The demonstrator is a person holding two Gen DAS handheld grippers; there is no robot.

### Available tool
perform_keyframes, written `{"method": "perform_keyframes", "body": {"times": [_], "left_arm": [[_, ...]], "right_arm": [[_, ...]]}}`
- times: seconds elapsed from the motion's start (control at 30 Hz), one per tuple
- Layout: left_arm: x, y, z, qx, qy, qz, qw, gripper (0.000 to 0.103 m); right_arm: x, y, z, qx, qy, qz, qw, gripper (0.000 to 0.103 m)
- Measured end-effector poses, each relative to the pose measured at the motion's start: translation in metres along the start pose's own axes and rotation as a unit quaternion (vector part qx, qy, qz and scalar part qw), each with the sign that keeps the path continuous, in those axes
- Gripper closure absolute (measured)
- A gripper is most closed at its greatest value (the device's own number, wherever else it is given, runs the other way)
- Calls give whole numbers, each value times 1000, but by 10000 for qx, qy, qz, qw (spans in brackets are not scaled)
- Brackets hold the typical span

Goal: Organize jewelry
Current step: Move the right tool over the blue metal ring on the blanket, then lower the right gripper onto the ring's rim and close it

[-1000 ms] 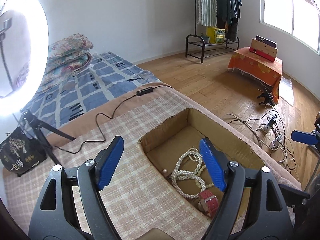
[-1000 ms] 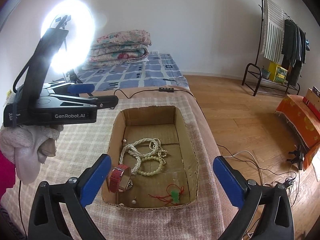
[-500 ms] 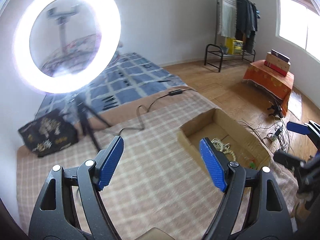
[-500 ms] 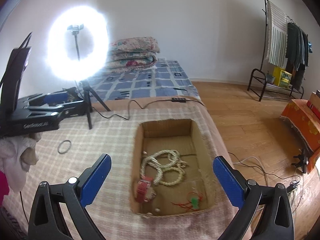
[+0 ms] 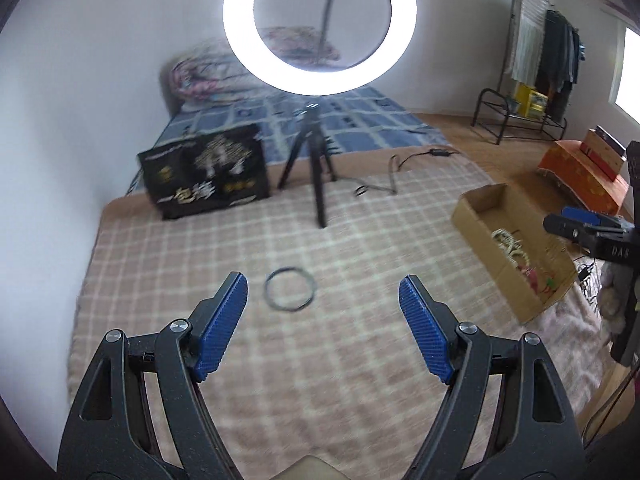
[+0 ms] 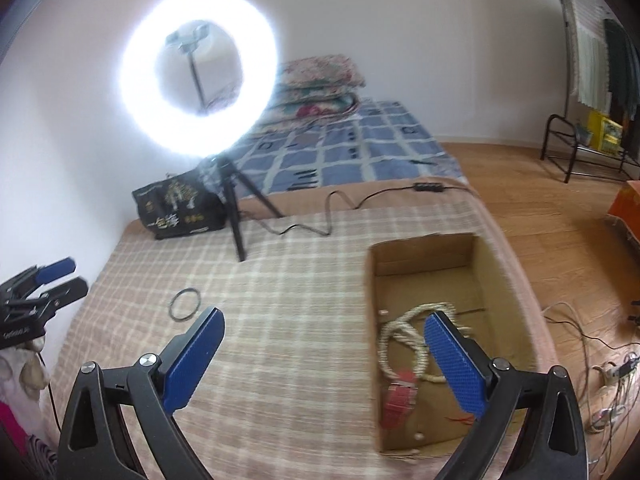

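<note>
Dark thin bangle (image 5: pixel 289 289) lies flat on the checked blanket (image 5: pixel 248 248), out in the open, just ahead of the left gripper (image 5: pixel 322 295) and a bit left of centre btw its blue pads; not touched. In the right wrist view the same ring (image 6: pixel 185 304) sits just beyond the left pad of the right gripper (image 6: pixel 323 330), also apart from it.

Cardboard box (image 6: pixel 424 256) stands well right of the bangle, near the bed's edge. Inside: pale bead necklace (image 6: pixel 404 340) in a loose coil, red watch (image 6: pixel 400 398) nearer the front wall, small red-green bit by the corner, blurred.

Left gripper: jaws wide apart, nothing btw them. Right gripper: jaws wide apart too, empty, hanging over the box's left wall and blanket.

Further back: ring light (image 5: pixel 320 26) on a tripod w/ cable trailing, black printed bag (image 5: pixel 206 172) at the blanket's far edge.
</note>
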State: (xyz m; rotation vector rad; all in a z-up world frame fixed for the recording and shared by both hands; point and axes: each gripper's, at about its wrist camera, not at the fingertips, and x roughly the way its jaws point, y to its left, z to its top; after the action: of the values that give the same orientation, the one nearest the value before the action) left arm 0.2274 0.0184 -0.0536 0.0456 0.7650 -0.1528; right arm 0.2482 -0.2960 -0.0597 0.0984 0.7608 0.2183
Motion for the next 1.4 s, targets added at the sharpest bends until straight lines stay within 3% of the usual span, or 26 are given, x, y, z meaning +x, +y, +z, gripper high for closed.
{"method": "perform_keyframes", "body": {"times": [0.13,0.23,0.37,0.63,0.83,1.03,1.4], "left_arm": [[-9,33,-17,-309,118,76,9994,22],[-15,52,-29,-468,127,137,9987,22],[-15,71,-43,-614,266,137,9977,22],[-5,107,-62,-864,520,303,9944,22],[-6,116,-64,-880,517,292,9943,22],[-3,129,-63,-1064,562,168,9926,22],[0,140,-64,-1230,620,93,9904,22]], "right_arm": [[22,26,3,-114,133,193,9997,7],[39,45,3,-206,300,350,9987,19],[68,73,-1,-371,543,499,9966,22],[122,117,-5,-577,1058,791,9896,39],[178,139,-4,-244,1487,1132,9821,54],[224,155,-12,-145,1753,1081,9785,63],[261,168,-16,-101,1946,1049,9752,73]]}}
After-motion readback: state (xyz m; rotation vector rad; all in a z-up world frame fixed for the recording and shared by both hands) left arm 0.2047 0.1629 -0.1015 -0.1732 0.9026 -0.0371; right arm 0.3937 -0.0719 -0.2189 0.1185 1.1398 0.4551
